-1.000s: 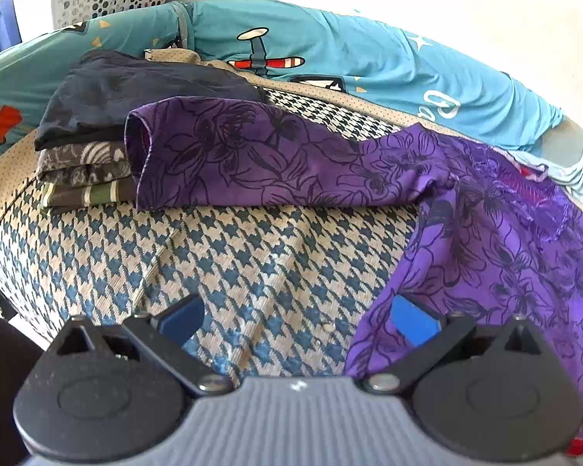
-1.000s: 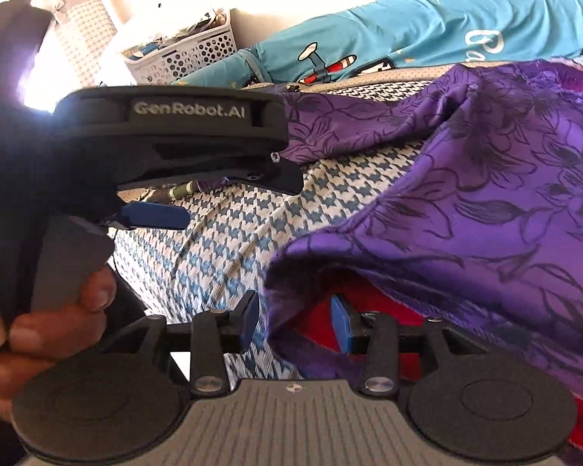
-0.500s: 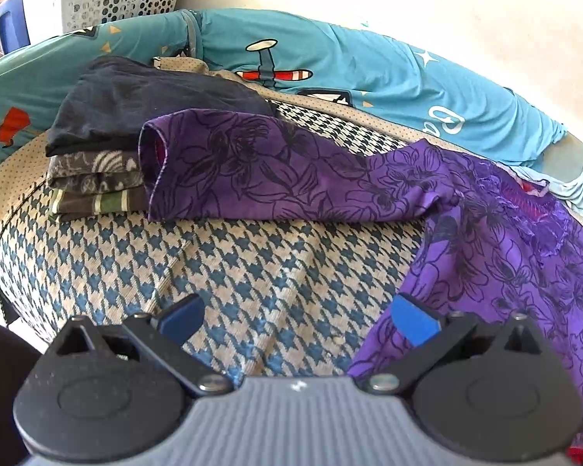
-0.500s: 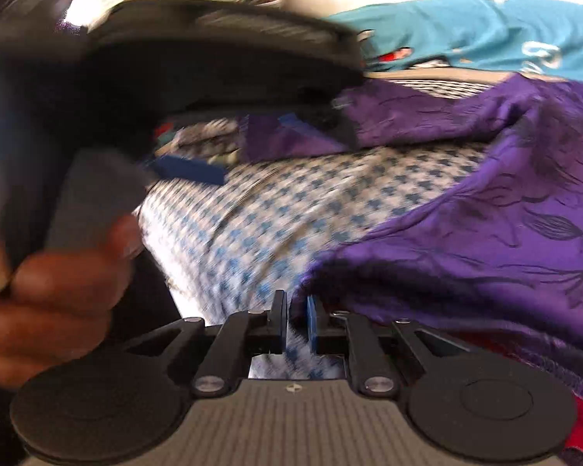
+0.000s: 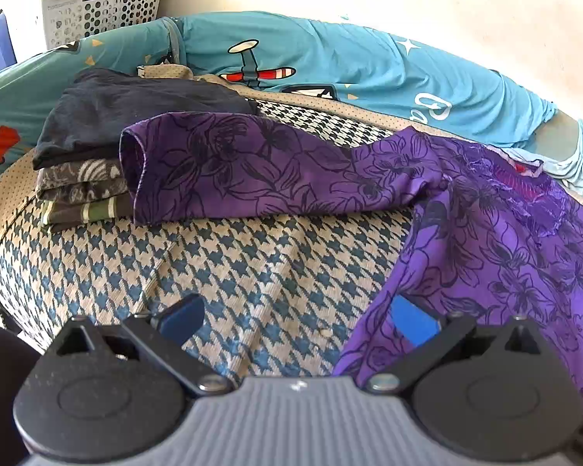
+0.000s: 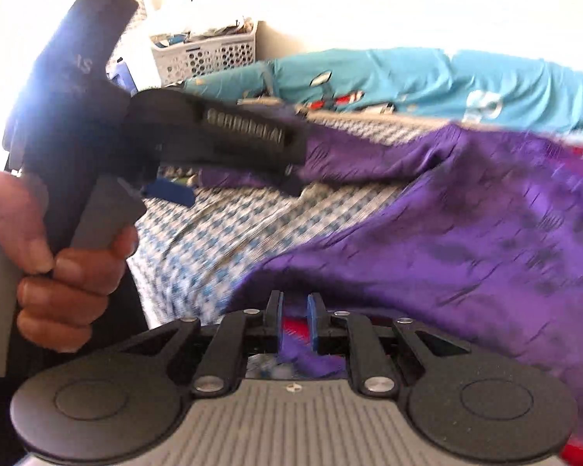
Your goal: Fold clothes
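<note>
Items, left to right, placed against the purple floral top (image 5: 497,240) as landmark.

1. Laundry basket (image 5: 101,7), white, perforated. Far behind and to the left of the top, beyond the bed.
2. Stack of folded clothes (image 5: 97,163), dark piece uppermost, patterned and striped pieces below. Just left of the top's sleeve cuff, touching or nearly so.
3. Bed cover (image 5: 221,272), blue-and-cream houndstooth. Under the top; bare between sleeve and hem.
4. Left tool (image 5: 297,320), held in the person's left hand (image 6: 62,283). Blue pads stand wide apart, nothing clamped. It sits at the top's near left edge; one pad lies over the cloth border, the other over bare cover.
5. Purple floral top, the task's thing. Spread on the bed, sleeve stretched out leftward, body to the right, red lining showing at the neck and hem.
6. Right tool (image 6: 294,322). Pads drawn close together on the top's near hem, purple and red cloth between them; clamped on the hem, by the look of it. View is blurred.
7. Teal airplane-print bedding (image 5: 330,66). Behind the top, along the wall.

Step in hand, judged: taking the hem to begin a fold.
Handling note: the cloth looks thin and slippery, so pinch both layers, set the left tool on the matching hem corner, lift evenly, and bring the sleeve in first.
</note>
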`<state>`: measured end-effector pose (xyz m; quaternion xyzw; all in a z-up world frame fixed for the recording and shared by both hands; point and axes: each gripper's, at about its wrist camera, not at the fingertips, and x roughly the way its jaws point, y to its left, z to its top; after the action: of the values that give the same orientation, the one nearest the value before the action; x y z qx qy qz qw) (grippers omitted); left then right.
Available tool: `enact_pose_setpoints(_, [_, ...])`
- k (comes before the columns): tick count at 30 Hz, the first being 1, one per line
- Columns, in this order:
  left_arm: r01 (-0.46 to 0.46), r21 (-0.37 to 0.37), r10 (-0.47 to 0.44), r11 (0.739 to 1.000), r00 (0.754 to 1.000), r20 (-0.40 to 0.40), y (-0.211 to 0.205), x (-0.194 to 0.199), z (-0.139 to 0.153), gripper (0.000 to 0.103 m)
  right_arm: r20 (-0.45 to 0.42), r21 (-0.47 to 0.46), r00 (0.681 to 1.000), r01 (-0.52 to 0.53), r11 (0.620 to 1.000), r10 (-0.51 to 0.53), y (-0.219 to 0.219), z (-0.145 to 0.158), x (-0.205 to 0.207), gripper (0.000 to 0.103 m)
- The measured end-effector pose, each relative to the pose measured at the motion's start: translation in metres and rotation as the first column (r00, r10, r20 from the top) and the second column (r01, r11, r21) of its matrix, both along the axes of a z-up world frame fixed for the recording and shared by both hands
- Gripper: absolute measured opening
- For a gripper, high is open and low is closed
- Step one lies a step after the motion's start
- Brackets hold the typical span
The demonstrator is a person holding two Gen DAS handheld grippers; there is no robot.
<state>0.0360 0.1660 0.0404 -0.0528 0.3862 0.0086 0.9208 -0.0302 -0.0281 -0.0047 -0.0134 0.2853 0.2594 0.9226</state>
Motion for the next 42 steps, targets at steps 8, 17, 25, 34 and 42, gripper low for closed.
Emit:
enact_pose_setpoints(8, [0.003, -0.018, -0.003, 1.0, 0.999, -0.033, 0.002, 0.003, -0.005, 0.103, 0.083, -0.248, 0.991, -0.078, 0.966, 0.102, 0.009, -0.004, 0.007, 0.02])
enact_pose_setpoints(17, [0.006, -0.02, -0.007, 1.0, 0.999, -0.049, 0.001, 0.003, -0.008, 0.103, 0.109, -0.398, 0.965, -0.178, 0.9, 0.239, 0.012, -0.009, 0.006, 0.022])
enact_pose_setpoints(25, [0.005, -0.026, -0.007, 1.0, 0.998, -0.067, 0.001, 0.005, -0.012, 0.103, 0.085, -0.506, 0.935, -0.256, 0.824, 0.343, 0.017, -0.015, 0.014, 0.022])
enact_pose_setpoints(34, [0.012, -0.028, -0.014, 1.0, 0.996, -0.086, 0.0, 0.007, -0.018, 0.103, 0.064, -0.472, 0.942, -0.262, 0.841, 0.329, 0.016, -0.024, 0.017, 0.009])
enact_pose_setpoints(42, [0.064, -0.026, -0.066, 0.998, 0.995, -0.071, -0.018, 0.011, -0.015, 0.103, -0.047, -0.261, 0.946, -0.323, 0.91, 0.322, 0.01, -0.012, -0.002, 0.006])
